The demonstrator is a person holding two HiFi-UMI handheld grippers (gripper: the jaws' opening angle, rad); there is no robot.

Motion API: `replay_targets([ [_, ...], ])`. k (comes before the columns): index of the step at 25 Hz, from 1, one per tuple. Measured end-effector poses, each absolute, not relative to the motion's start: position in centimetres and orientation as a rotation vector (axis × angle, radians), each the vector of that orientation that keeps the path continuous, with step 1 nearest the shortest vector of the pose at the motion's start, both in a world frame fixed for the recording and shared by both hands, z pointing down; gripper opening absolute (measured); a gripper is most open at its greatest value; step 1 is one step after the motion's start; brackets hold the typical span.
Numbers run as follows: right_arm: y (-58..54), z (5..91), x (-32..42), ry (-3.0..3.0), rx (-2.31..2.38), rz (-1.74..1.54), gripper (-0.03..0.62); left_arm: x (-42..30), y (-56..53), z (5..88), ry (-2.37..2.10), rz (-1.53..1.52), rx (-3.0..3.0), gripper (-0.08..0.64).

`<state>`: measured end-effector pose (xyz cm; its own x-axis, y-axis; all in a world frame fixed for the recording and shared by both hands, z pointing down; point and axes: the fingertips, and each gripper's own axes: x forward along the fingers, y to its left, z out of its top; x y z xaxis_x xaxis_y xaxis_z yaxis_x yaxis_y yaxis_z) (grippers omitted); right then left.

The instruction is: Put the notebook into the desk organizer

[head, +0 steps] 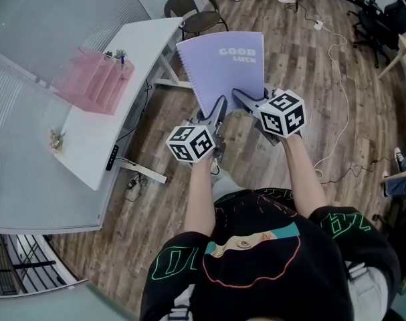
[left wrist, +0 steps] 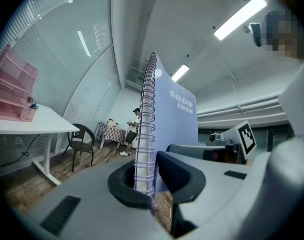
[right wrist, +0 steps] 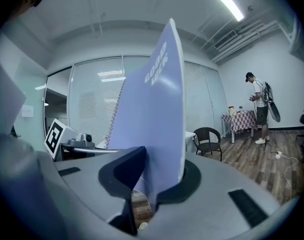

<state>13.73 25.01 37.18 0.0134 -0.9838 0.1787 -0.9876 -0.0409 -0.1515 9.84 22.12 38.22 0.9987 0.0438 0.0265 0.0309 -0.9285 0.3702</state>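
I hold a purple spiral notebook printed "GOOD LUCK" upright above the wood floor, right of the white desk. My left gripper is shut on its wire-bound edge, and the spiral runs up between the jaws of the left gripper. My right gripper is shut on the opposite edge, so the cover stands between the jaws of the right gripper. The pink mesh desk organizer stands at the desk's far end, well left of both grippers, and its tiers also show in the left gripper view.
A dark chair stands behind the desk's end. White cables trail over the floor at right, near a black office chair. A person stands by a small checkered table in the background.
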Motion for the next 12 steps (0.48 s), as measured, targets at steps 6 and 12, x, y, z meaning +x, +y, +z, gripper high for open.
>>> replay_targets([
  [6, 20.0, 38.4, 15.5, -2.17, 2.201, 0.403, 0.075, 11.6, 17.3, 39.5, 0.032, 0.054, 2.735, 0.043],
  [12, 13.2, 40.3, 16.9, -2.161, 2.183, 0.493, 0.075, 12.8, 10.5, 41.4, 0.004, 0.105, 2.685, 0.043],
])
